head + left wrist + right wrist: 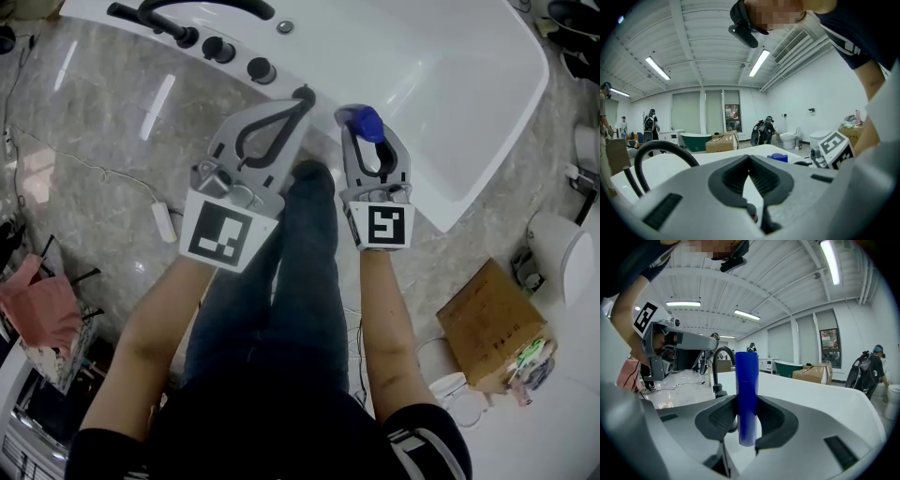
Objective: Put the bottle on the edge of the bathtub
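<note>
Right tool (747, 417) is clamped on the blue bottle (746, 394), which stands upright with the pads on its lower body. The bottle hangs over the near edge of the white bathtub (422, 56), right of the black faucet (178, 19) and knobs, and its base looks just clear of the rim. Left tool (750, 174) is closed with nothing in it, parked just left of the right one. The bottle looks like smooth, stiff plastic, probably light, and the slick, straight sides could slide in the pads. The low grip suits setting it down and keeps the base level. The tall, narrow shape on a glossy rim looks likely to tip.
</note>
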{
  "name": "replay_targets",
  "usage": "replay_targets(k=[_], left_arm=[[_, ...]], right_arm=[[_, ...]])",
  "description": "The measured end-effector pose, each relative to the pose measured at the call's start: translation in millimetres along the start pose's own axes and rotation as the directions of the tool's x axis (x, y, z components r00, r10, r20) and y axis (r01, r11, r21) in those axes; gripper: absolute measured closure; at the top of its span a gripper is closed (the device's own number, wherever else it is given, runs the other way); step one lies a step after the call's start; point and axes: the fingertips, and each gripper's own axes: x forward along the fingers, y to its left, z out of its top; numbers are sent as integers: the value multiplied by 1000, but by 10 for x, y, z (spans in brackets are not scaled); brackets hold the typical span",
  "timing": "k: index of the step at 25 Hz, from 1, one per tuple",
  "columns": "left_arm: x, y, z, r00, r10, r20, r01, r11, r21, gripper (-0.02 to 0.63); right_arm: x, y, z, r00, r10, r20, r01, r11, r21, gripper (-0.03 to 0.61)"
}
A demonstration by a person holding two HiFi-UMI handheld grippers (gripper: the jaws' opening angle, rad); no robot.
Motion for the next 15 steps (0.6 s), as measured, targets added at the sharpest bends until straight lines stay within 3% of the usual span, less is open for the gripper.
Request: replay_targets(k=[15], left_arm=[[30,-11,0,1000,4,1,-4,1000,-28,612]], right_arm=[[161,144,-244,997,56,-49,-55,998,9,433]])
